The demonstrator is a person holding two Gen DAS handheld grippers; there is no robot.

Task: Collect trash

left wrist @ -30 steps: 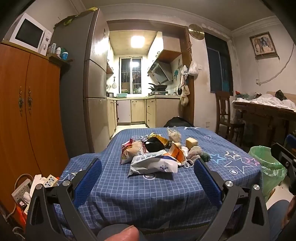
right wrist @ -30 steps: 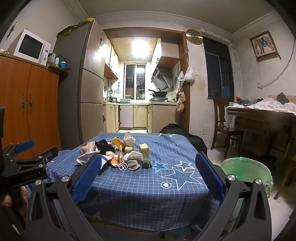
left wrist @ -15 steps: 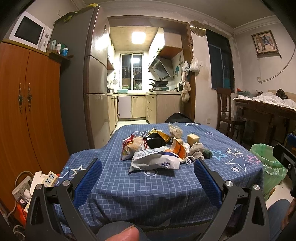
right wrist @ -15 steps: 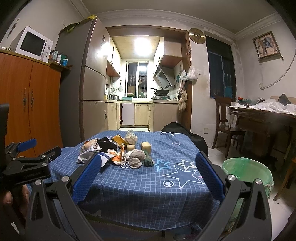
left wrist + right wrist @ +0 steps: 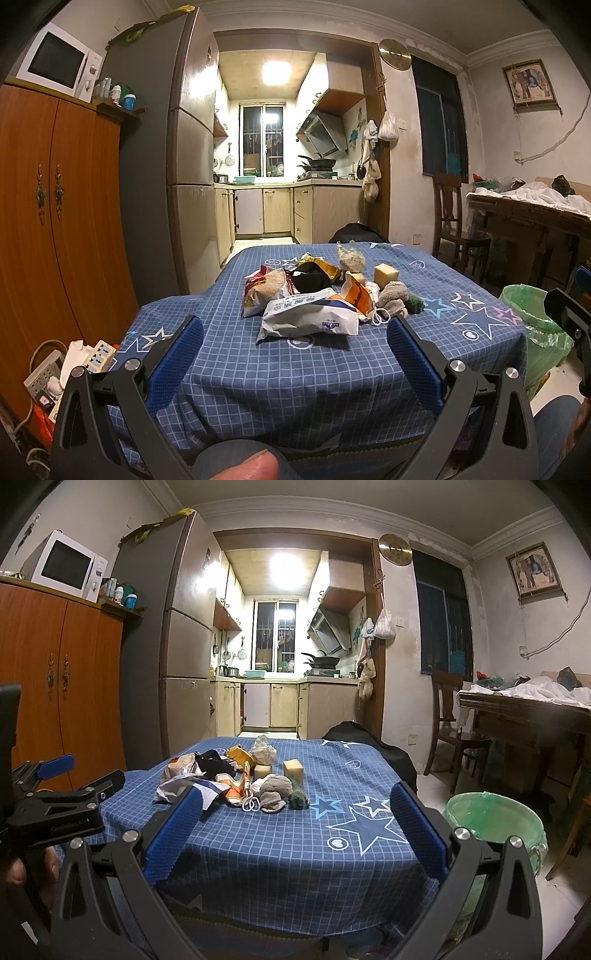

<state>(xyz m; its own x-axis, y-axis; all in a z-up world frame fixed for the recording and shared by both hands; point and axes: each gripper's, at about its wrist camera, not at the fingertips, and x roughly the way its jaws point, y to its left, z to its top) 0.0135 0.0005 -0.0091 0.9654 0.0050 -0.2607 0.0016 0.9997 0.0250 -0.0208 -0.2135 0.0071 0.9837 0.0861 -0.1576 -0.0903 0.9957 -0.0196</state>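
Left tongs [image 5: 291,334] and right tongs [image 5: 295,805] are both wide open and hold nothing. The trash [image 5: 317,291] sits mid-frame on the surface [image 5: 295,373]. The bin [image 5: 495,821] waits at lower right. Nothing is picked yet; next, I think, reach and pinch one piece.

Both views tilt upward, so the trash pile [image 5: 314,295] and worktop [image 5: 295,369] sit lower in frame (more ceiling shows than before).
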